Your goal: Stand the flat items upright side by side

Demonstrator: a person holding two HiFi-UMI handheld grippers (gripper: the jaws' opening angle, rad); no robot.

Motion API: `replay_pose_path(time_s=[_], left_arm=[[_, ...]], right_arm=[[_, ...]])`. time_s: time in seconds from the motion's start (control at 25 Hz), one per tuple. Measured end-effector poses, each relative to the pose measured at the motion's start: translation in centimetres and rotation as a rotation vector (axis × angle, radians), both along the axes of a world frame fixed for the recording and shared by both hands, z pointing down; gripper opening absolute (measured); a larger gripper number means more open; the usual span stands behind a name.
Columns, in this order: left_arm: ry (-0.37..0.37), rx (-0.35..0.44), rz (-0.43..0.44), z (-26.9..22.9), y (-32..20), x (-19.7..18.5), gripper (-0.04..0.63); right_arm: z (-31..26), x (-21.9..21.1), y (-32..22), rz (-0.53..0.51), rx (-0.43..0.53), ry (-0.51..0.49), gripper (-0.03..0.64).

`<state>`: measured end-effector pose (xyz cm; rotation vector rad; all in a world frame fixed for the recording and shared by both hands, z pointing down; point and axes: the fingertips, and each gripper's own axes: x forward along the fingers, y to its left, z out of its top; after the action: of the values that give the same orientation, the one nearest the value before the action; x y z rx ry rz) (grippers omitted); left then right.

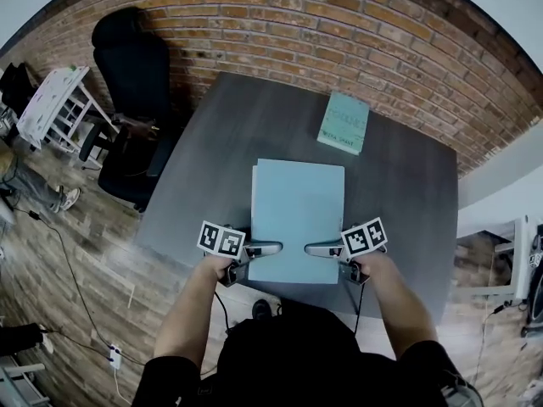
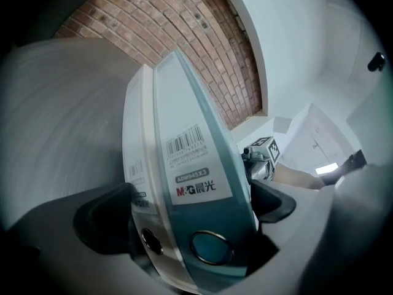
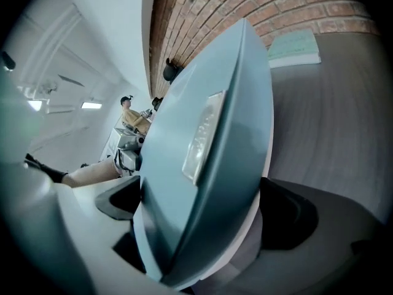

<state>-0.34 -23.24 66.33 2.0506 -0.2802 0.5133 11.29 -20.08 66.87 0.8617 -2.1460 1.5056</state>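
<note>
Two lever-arch binders lie stacked near the front of the grey table (image 1: 407, 185). A teal binder (image 1: 297, 214) sits on top of a white binder (image 1: 254, 195), which shows only as a thin edge along the left. My left gripper (image 1: 265, 249) clamps the stack from its left side, where the labelled spines (image 2: 193, 183) fill the space between its jaws. My right gripper (image 1: 321, 249) clamps the opposite side, and the teal cover (image 3: 209, 165) sits between its fingers. A thinner teal notebook (image 1: 344, 122) lies flat at the table's back right.
A black office chair (image 1: 131, 75) stands at the table's back left corner, with a white rack (image 1: 51, 100) further left. A brick wall (image 1: 356, 24) runs behind the table. Cables and a power strip (image 1: 114, 356) lie on the wooden floor. A person (image 3: 132, 117) stands far off.
</note>
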Motion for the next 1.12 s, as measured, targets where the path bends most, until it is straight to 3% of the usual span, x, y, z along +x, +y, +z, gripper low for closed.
replay_pose_path(time_s=[0.4,0.6,0.92,1.12], left_arm=[[-0.066,0.321,0.199,-3.6,3.4,-0.1,0.589],[-0.106,0.436,0.285,-4.7,4.6,1.5,0.588],[-0.03,0.543,0.29,-7.1,3.6,7.9,0.588],[-0.065,0.66,0.347,-7.5,1.4,13.3,0.588]], right_arm=[[-2.9,-0.6,4.7,0.002,0.183,0.168,0.589],[-4.1,0.8,6.3,0.039,0.279,0.28,0.589],[-7.4,7.1,5.6,0.117,0.446,0.354,0.589],[-7.4,12.3,3.8,0.14,0.503,0.42,0.589]])
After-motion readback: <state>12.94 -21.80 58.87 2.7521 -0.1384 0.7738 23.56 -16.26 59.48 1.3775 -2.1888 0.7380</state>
